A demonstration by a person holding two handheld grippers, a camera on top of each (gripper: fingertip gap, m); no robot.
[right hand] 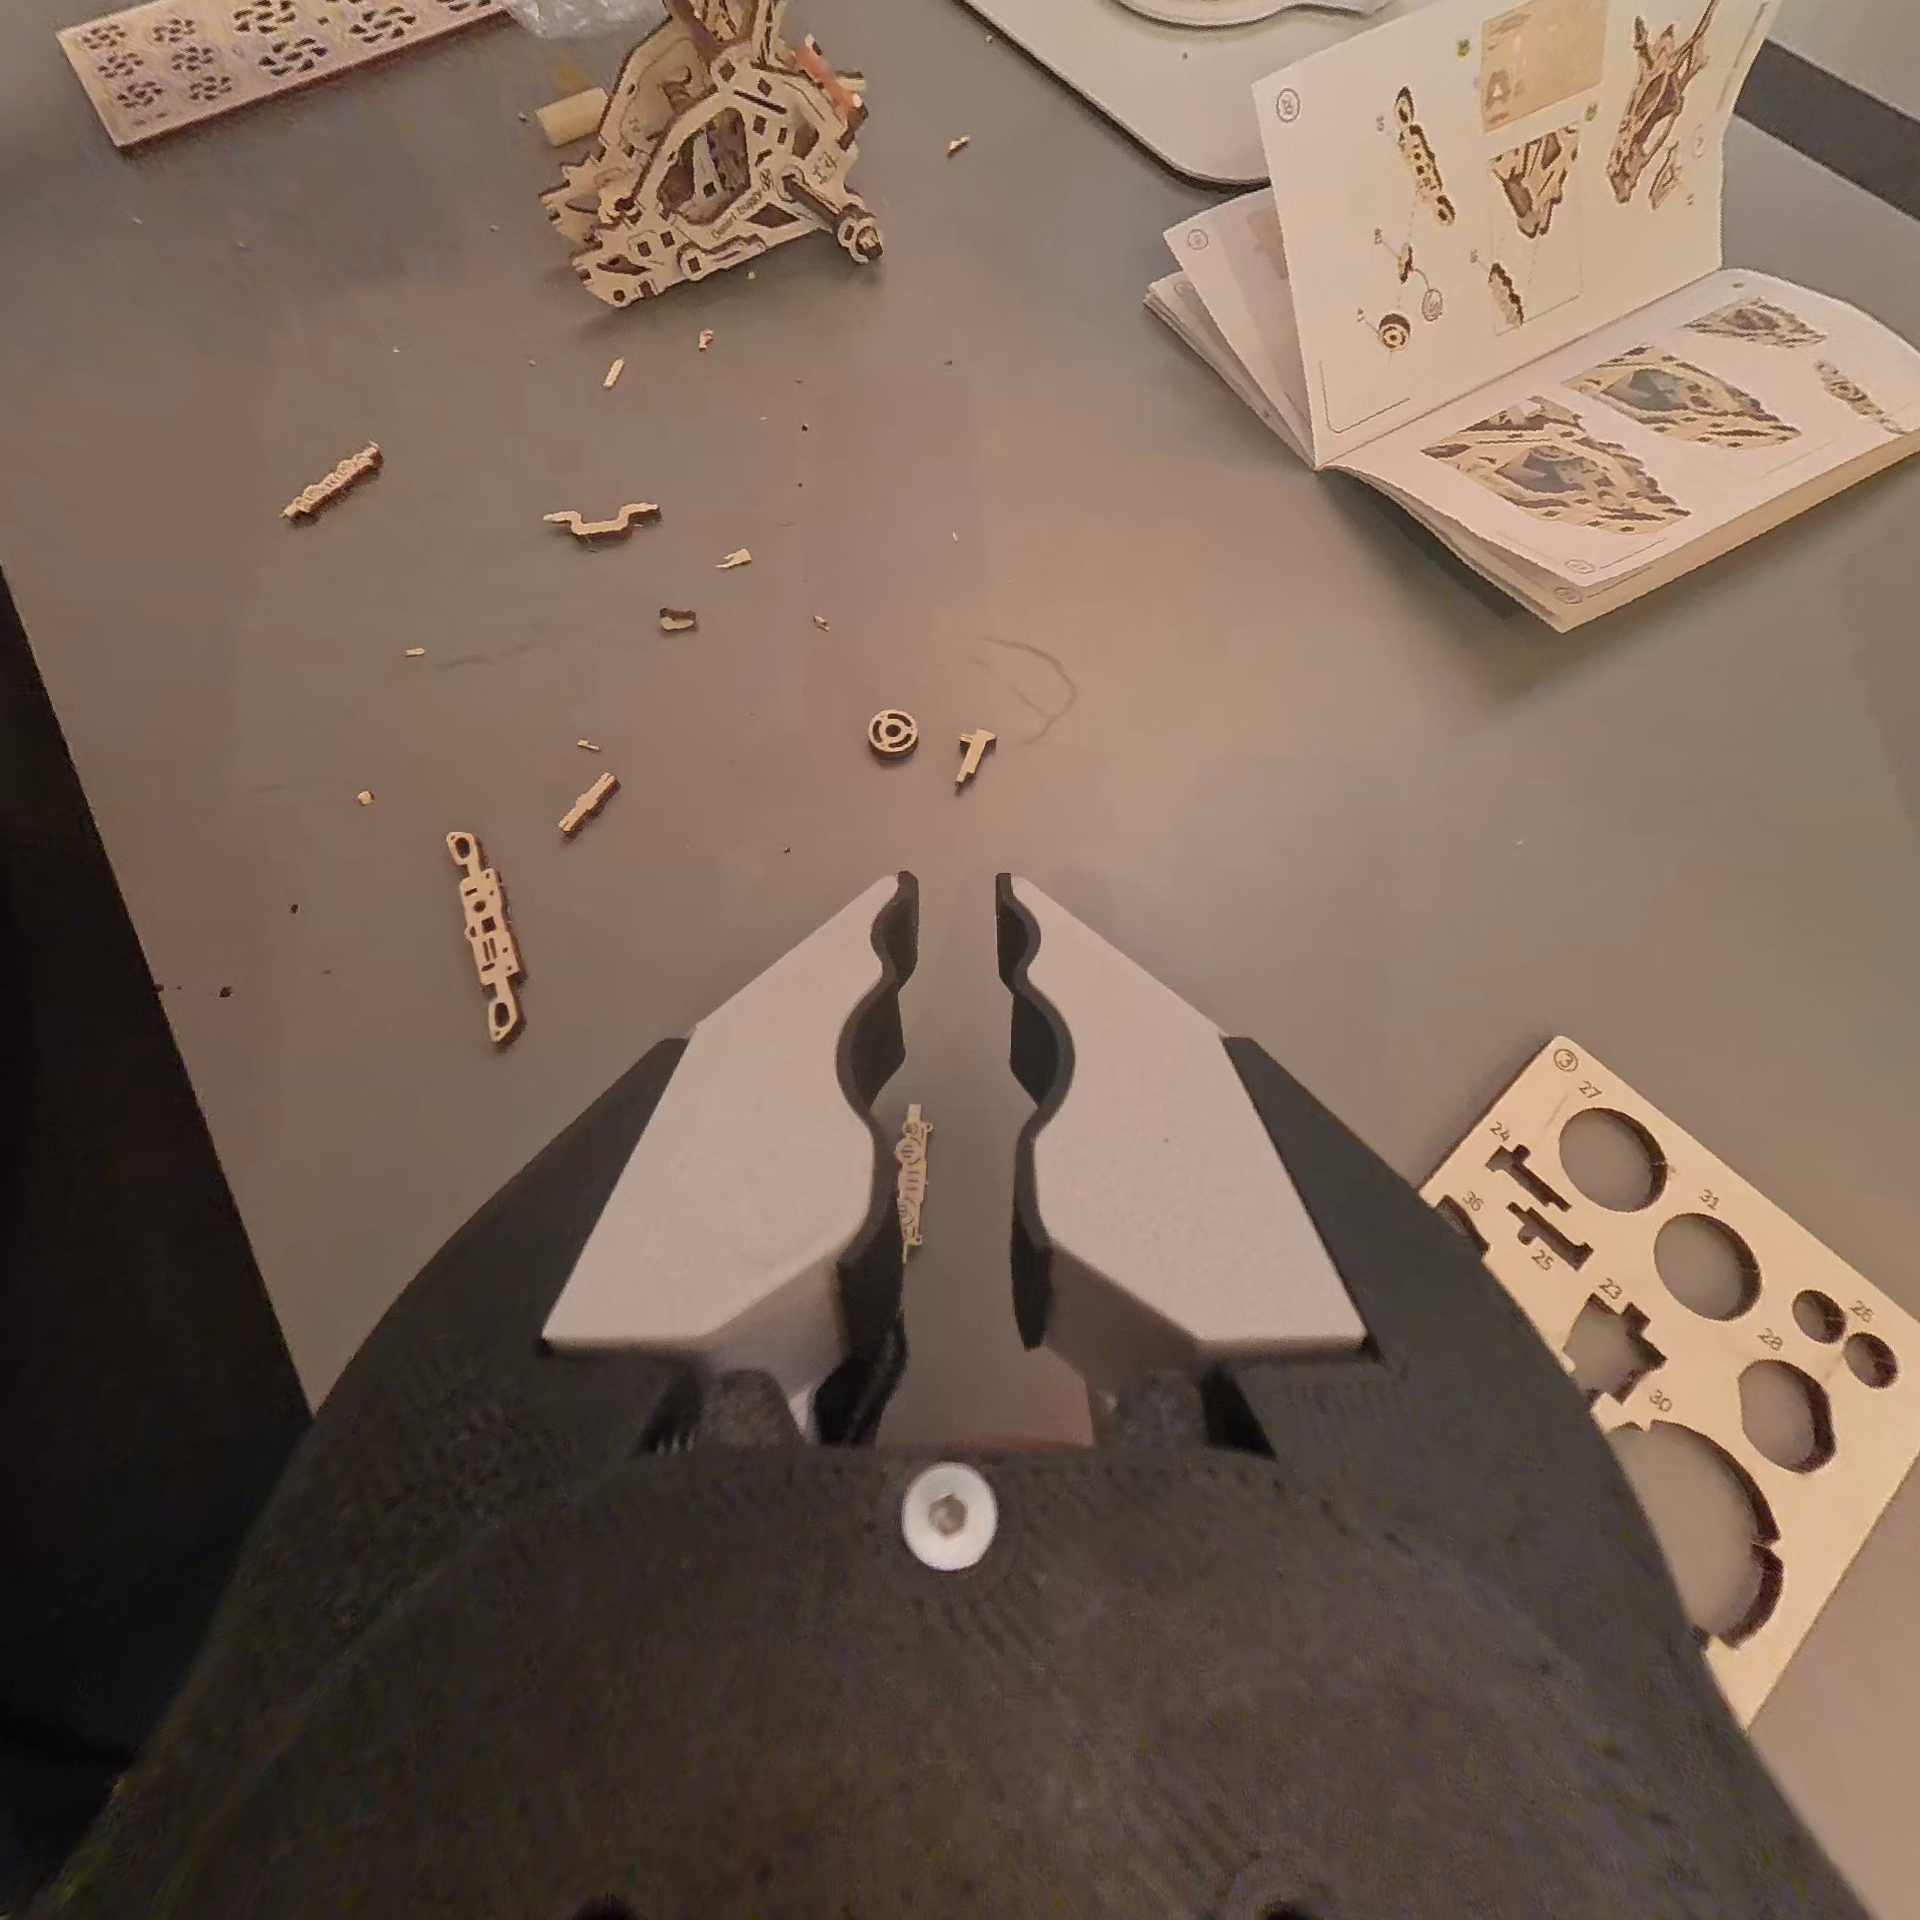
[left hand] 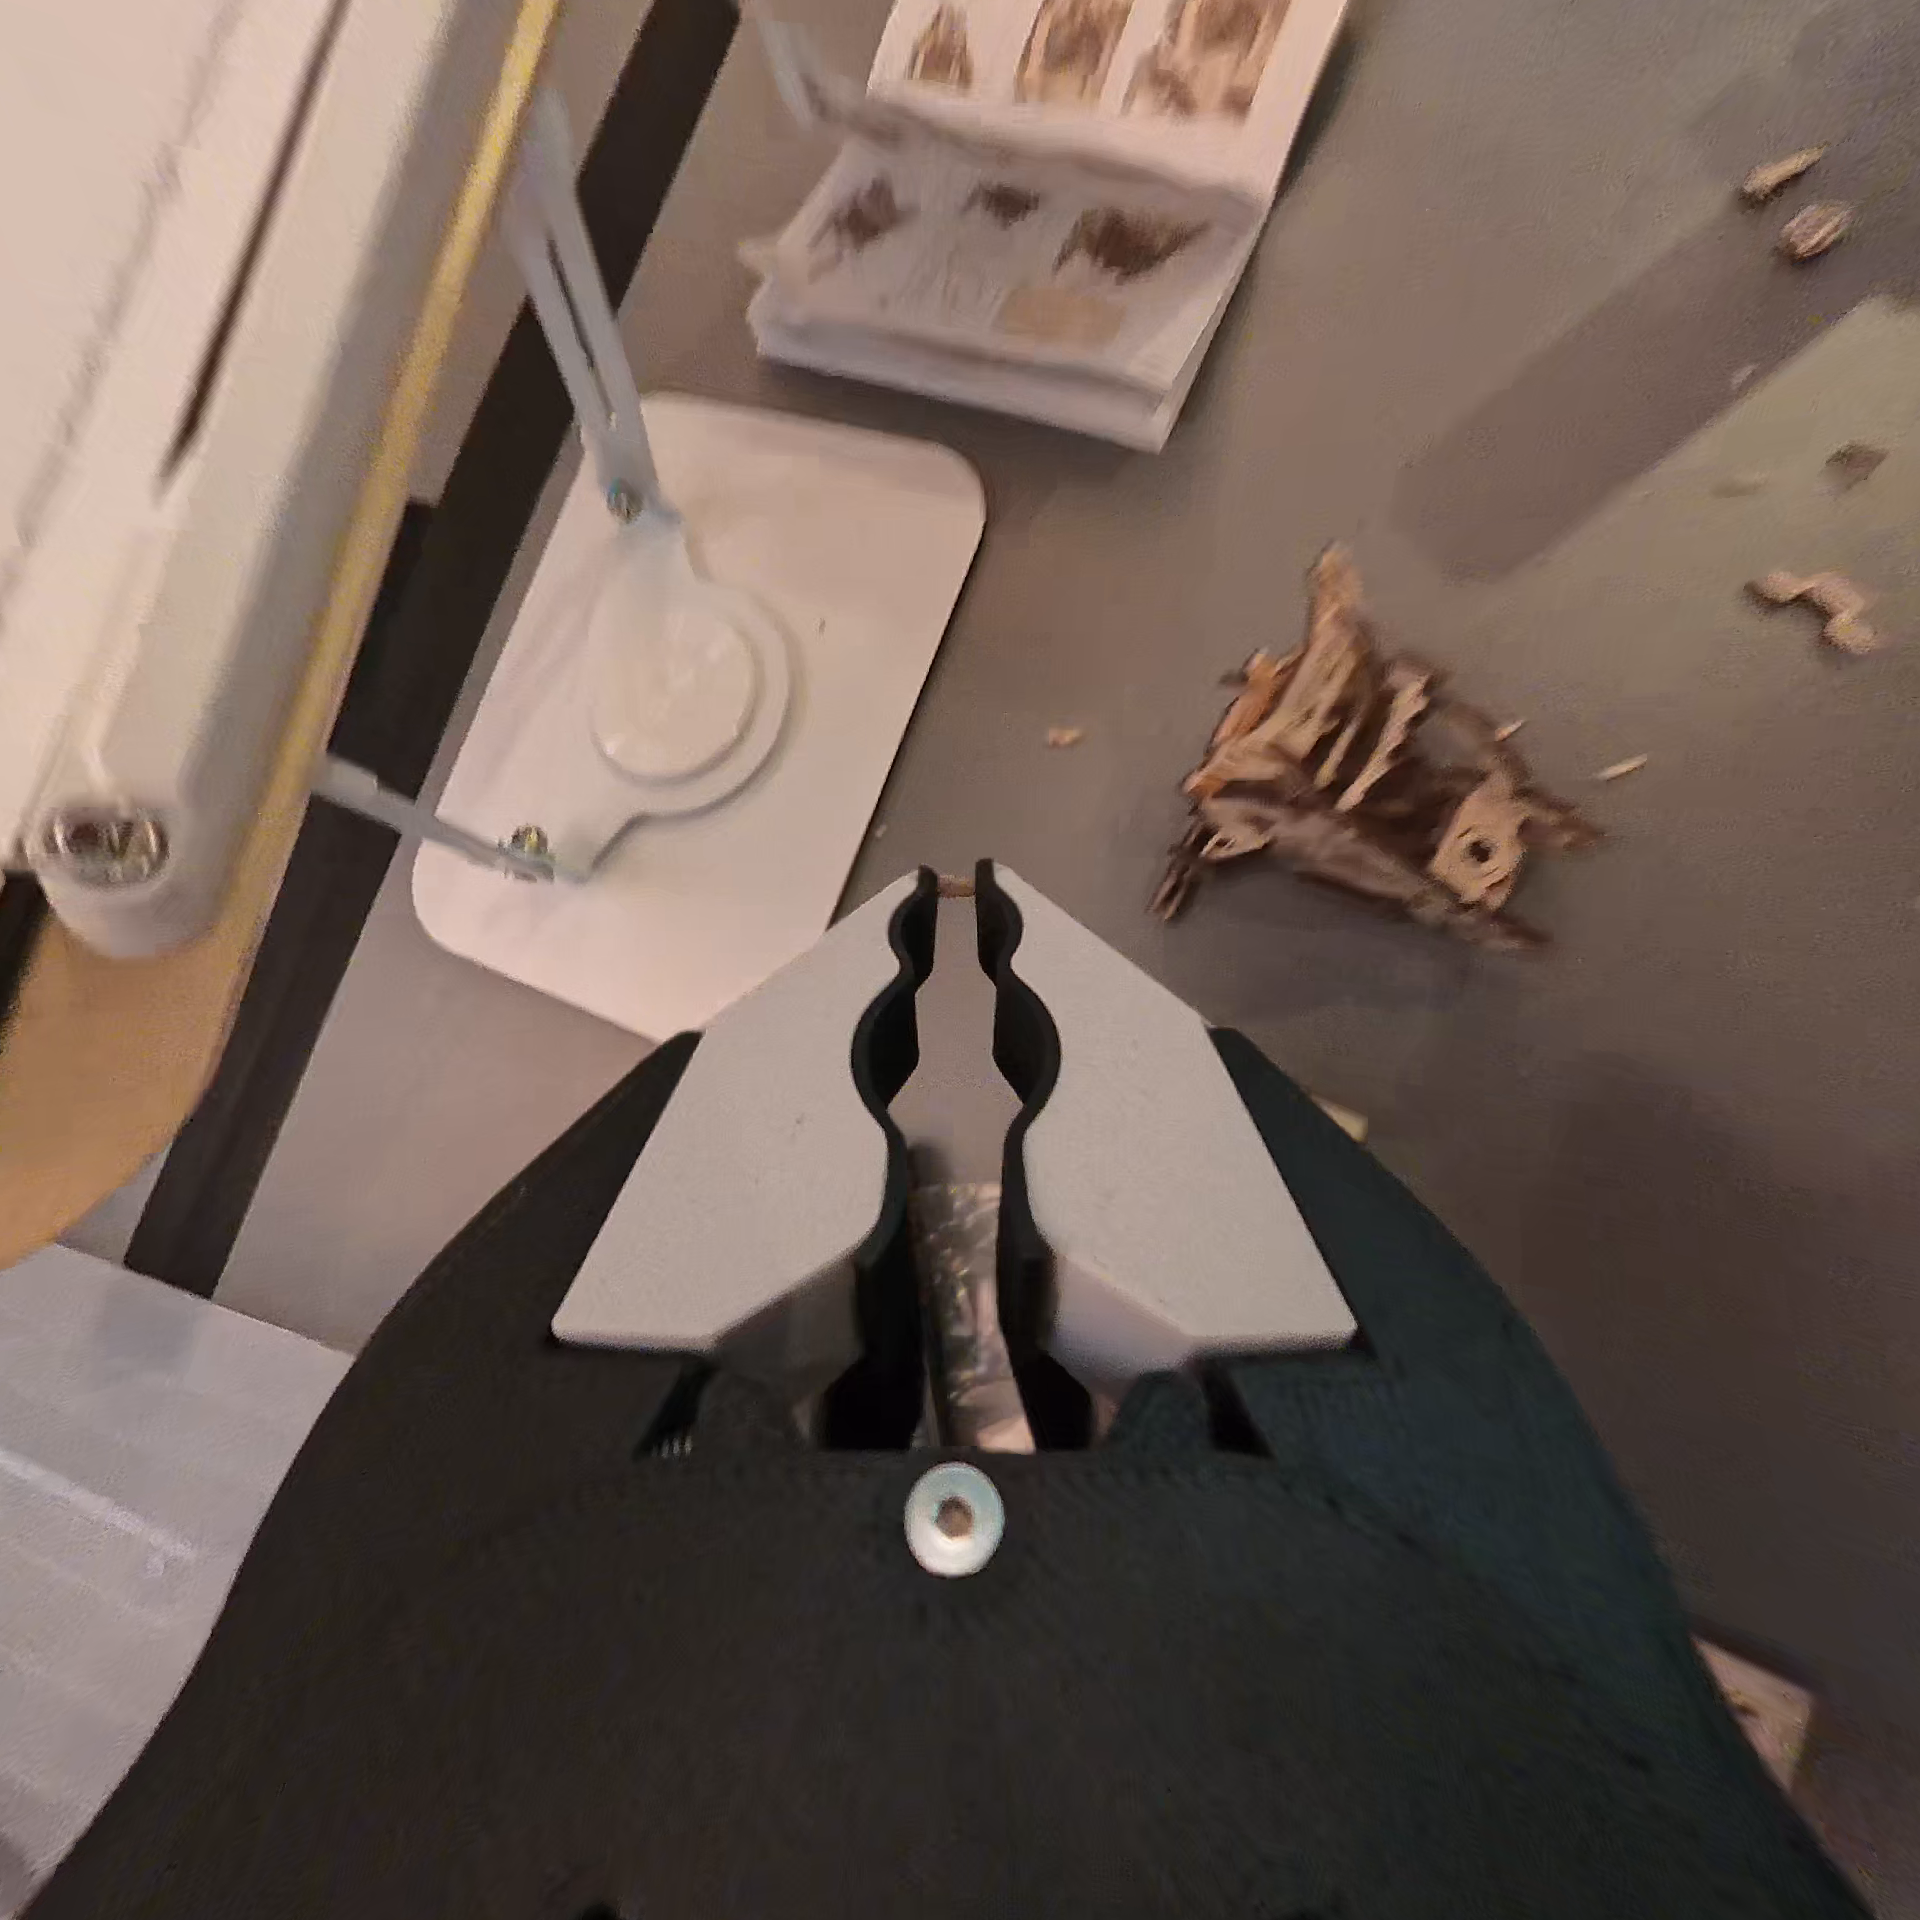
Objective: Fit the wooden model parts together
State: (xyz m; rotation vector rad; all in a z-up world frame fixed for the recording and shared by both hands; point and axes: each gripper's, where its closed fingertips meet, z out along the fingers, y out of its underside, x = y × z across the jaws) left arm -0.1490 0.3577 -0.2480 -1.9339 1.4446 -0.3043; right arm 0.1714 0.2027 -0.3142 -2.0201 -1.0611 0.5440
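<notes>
Currently, taking the half-built wooden model point(right hand: 717, 156) as your landmark and reading the right wrist view left to right:

- Punched-out parts sheet point(right hand: 270, 52): left of the model, at the far table edge.
- Long slotted strip point(right hand: 486, 935): well nearer you than the model, to its left.
- Loose wavy piece point(right hand: 603, 522): between the model and your right gripper.
- Small ring point(right hand: 894, 734) and peg point(right hand: 974, 754): side by side, right of the model's line, just ahead of your right gripper point(right hand: 956, 883).
- Right gripper: jaws parted, holding nothing; a thin fretted piece point(right hand: 912, 1179) shows beneath the gap, apparently lying on the table.
- Instruction booklet point(right hand: 1558, 416): open, well right of the model.
- Numbered offcut sheet point(right hand: 1704, 1351): nearest you, far right.

Left gripper point(left hand: 956, 883): jaws nearly closed on a tiny wooden sliver point(left hand: 957, 886) at the tips; the model point(left hand: 1361, 769) lies to its right, blurred.

Step in hand, as I judge it: you are carrying a small part toward the model. Next, your right gripper likely needs to steady the model.
</notes>
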